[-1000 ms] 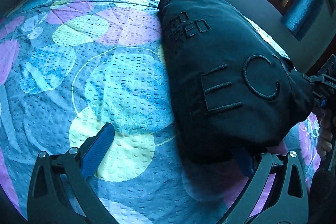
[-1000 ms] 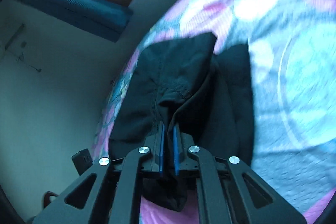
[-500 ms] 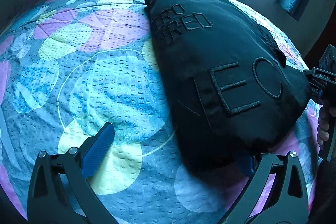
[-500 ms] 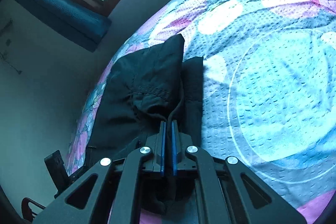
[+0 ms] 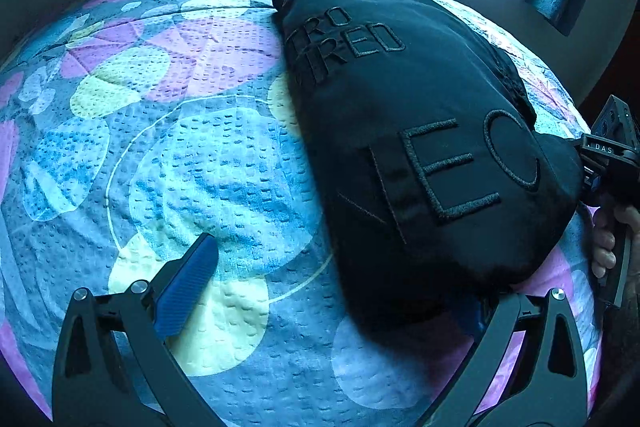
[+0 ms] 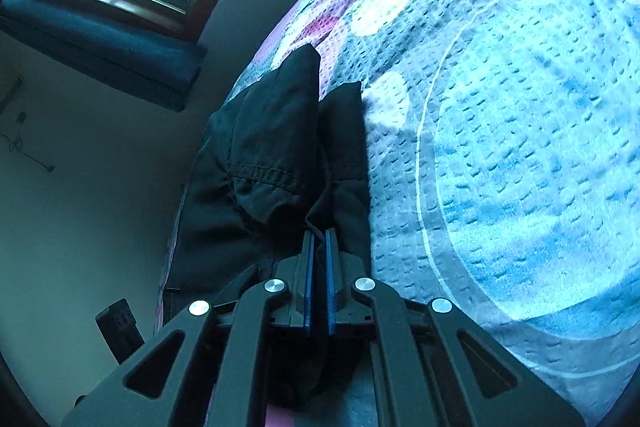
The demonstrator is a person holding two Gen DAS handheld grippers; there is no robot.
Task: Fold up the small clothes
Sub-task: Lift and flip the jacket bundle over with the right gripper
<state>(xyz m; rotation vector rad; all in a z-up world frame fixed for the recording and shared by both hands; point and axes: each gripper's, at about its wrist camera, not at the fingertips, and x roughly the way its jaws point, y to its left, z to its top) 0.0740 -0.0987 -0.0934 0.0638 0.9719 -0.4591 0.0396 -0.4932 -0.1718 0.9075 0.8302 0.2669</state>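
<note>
Right fingers: I have them pinched tight on a fold of the black garment.
Left fingers: spread wide, gripping nothing; the garment's near edge drapes over the right-hand pad.
Black garment: bunched on the bed's patterned bedspread, toward 2 o'clock in my left view.

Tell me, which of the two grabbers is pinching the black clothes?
The right gripper. Its blue pads are squeezed together on a bunched edge of the black garment. The left gripper has its fingers spread wide, not pinching anything.
</note>
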